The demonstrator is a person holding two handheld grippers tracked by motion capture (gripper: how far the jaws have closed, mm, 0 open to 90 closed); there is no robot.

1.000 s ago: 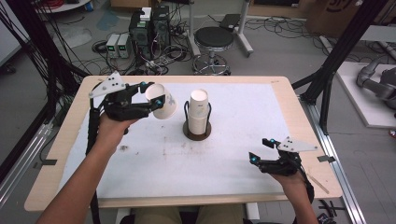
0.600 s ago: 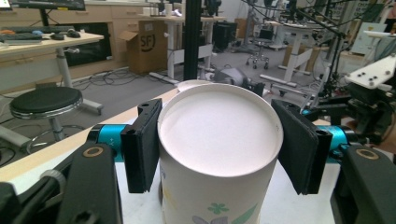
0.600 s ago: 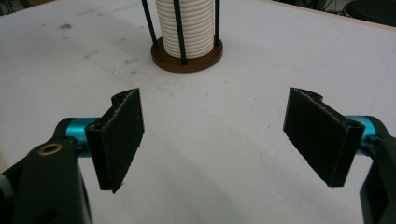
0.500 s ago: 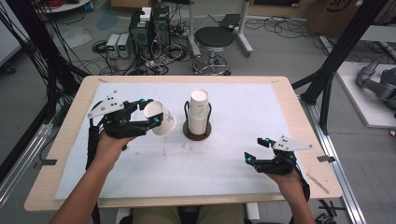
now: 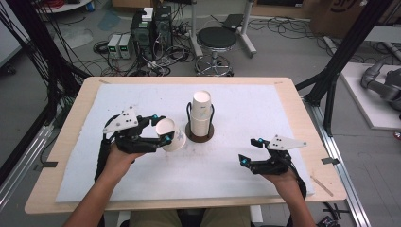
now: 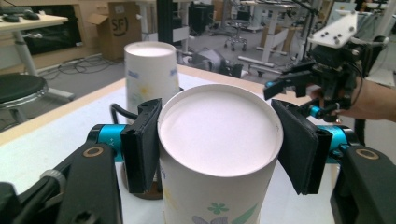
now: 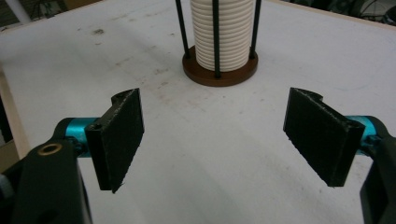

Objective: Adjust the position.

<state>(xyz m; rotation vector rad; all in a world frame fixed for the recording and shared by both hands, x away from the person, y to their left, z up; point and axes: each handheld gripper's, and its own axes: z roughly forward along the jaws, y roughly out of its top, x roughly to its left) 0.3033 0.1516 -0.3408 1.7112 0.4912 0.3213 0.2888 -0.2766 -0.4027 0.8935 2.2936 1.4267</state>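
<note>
While the paper cup (image 6: 219,154) lies tipped on its side just left of the cup stack (image 5: 201,113), the left gripper (image 5: 158,134) clamps it, fingers (image 6: 142,144) pressed on both walls. The stack stands in a rod holder on a brown base (image 7: 219,72) mid-tabletop (image 5: 236,179). The cup's mouth is hidden. The right gripper (image 7: 219,135) hovers well apart, fingers spread wide, holding nothing.

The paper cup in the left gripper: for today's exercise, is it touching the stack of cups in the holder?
Apart. In the high view, white mat separates the paper cup from the stack of cups.
</note>
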